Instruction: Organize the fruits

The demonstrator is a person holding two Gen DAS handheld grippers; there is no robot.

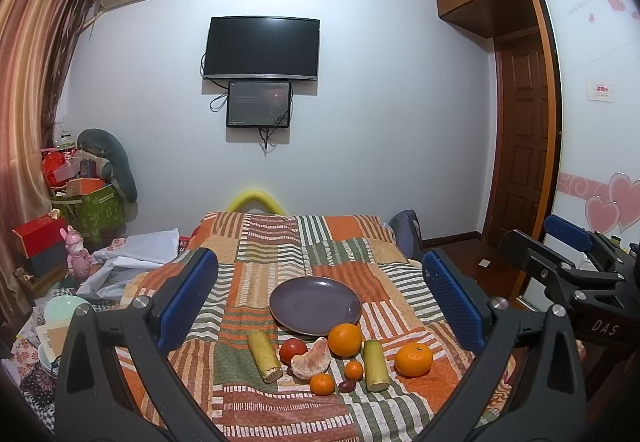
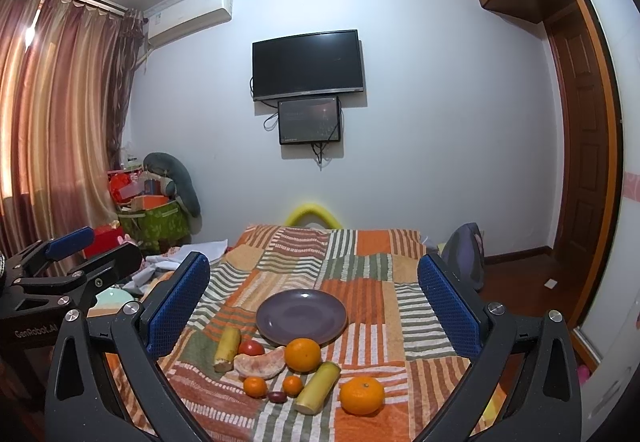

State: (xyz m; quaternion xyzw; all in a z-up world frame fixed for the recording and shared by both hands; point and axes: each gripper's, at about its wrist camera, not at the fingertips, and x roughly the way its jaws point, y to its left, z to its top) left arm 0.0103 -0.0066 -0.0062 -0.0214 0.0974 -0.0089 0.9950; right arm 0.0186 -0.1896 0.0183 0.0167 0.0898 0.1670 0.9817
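Patchwork bedspread [image 1: 280, 274], purple plate [image 1: 315, 305] bare, fruits just in front of it including large orange [image 1: 344, 339], left gripper [image 1: 320, 298] and right gripper [image 2: 314, 306] jaws wide, holding nothing.

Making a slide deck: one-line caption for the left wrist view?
Open left gripper faces an empty purple plate and loose fruit on a patchwork blanket.

Both views are evenly lit by cool indoor light, the wall [image 1: 380, 121] bright and bluish. A glare spot sits on the curtain [image 2: 30, 29] and a sheen on the plate [image 2: 302, 316]. Fisheye bends the room's edges, and corners go black. Focus is fairly sharp; fruit shadows are soft.
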